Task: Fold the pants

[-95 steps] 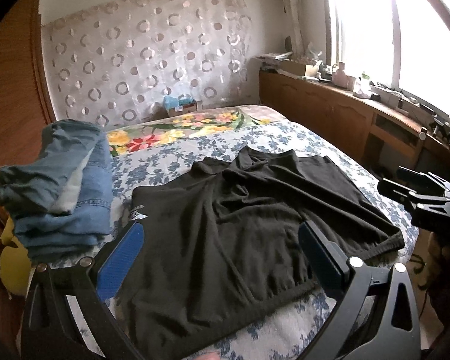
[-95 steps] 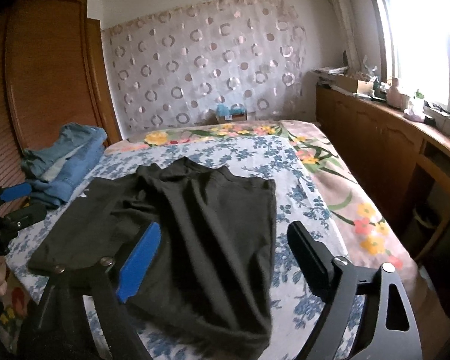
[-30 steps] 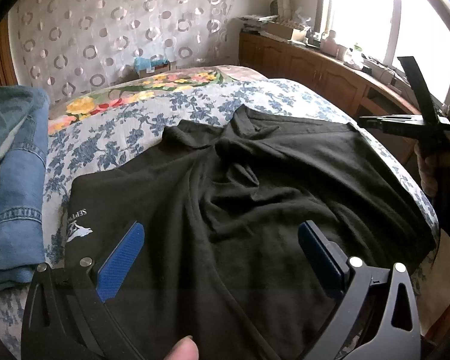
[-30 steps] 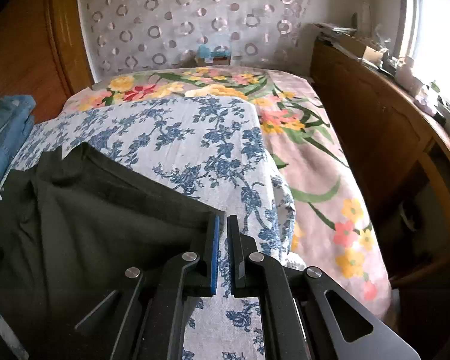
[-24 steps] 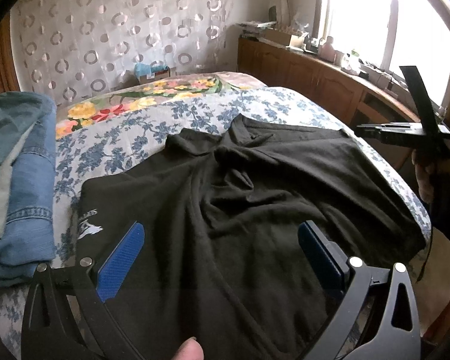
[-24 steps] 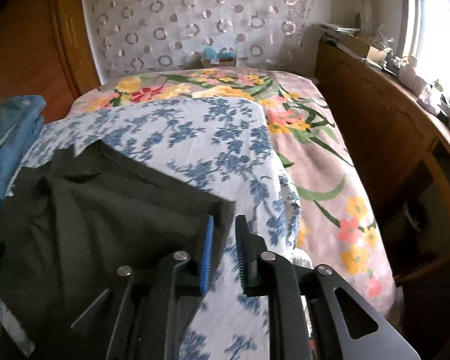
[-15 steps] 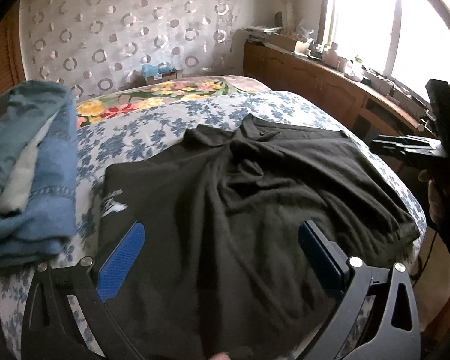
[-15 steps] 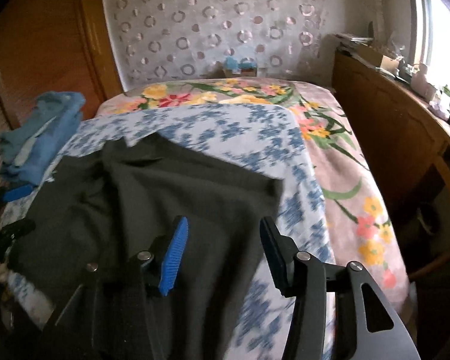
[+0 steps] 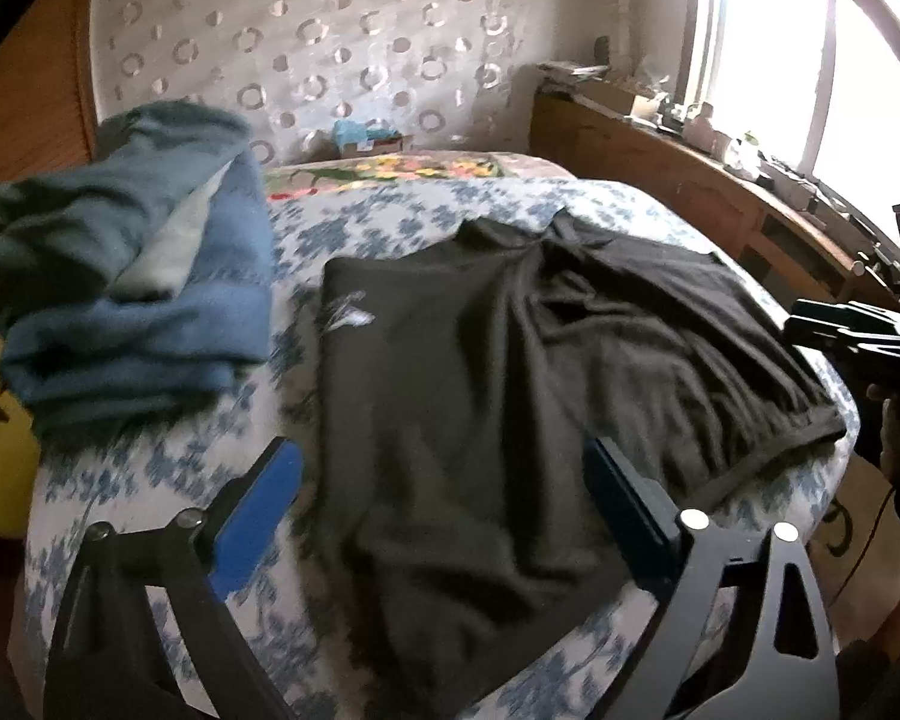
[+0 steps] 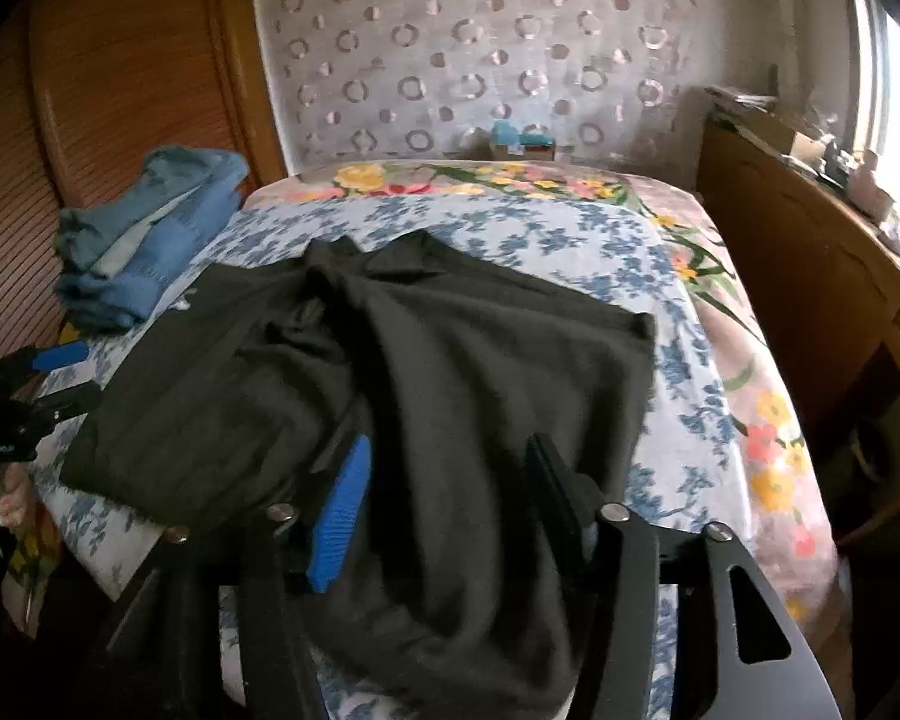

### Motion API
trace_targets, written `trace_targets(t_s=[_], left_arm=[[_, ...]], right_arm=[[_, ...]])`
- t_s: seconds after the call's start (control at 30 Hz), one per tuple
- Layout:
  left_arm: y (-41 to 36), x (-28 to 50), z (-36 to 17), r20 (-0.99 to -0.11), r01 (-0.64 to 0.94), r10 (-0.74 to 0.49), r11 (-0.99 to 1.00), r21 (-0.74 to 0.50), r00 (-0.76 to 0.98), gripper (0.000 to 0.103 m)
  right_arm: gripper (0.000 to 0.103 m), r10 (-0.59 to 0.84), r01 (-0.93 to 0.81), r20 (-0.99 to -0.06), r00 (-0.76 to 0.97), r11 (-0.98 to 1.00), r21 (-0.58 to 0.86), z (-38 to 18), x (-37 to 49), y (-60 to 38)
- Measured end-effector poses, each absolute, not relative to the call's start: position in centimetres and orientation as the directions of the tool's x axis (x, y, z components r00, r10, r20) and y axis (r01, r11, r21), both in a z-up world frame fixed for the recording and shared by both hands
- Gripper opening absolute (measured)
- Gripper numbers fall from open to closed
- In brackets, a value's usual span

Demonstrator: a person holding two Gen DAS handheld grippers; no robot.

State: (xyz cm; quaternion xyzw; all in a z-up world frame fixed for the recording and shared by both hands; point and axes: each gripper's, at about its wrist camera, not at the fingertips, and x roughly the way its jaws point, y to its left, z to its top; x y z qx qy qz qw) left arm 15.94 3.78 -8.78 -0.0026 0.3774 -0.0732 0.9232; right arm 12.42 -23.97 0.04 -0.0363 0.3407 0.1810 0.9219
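Note:
Black pants (image 9: 540, 372) lie spread and rumpled across the bed, with a small white logo near their left edge. My left gripper (image 9: 444, 498) hovers above their near part. Its jaws stand wide and are closing, the cloth below them and not pinched. In the right wrist view the same pants (image 10: 420, 372) fill the middle. My right gripper (image 10: 447, 498) hangs over their near end, its jaws opening, and the pads press on nothing. Each gripper also shows in the other's view: the right gripper (image 9: 840, 330) at the far right, the left gripper (image 10: 48, 378) at the far left.
A pile of folded blue jeans (image 9: 132, 288) sits on the bed's left side beside a wooden wardrobe (image 10: 120, 60). The bed (image 10: 570, 228) has a blue floral sheet. A wooden sideboard (image 9: 660, 180) runs under the window at right. A small box (image 10: 522, 141) stands at the headboard wall.
My right gripper let go of the pants' edge, opened and drew back from the bed. My left gripper pulled back too, and the jeans pile has come further into its view.

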Motion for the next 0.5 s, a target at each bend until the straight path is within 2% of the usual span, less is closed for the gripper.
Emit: trace_targets(t_s=[0.3, 0.5], left_arm=[[6.6, 13.2, -10.9, -0.730, 0.071, -0.118, 0.993, -0.096, 0.673, 0.071], [6.5, 12.1, -11.6, -0.741, 0.096, -0.142, 0.990, -0.104, 0.656, 0.055]], right_arm=[[0.059, 0.324, -0.373, -0.644, 0.693, 0.926, 0.064, -0.9, 12.1, -23.9], [0.059, 0.331, -0.383, -0.645, 0.689, 0.921, 0.064, -1.0, 12.0, -23.9]])
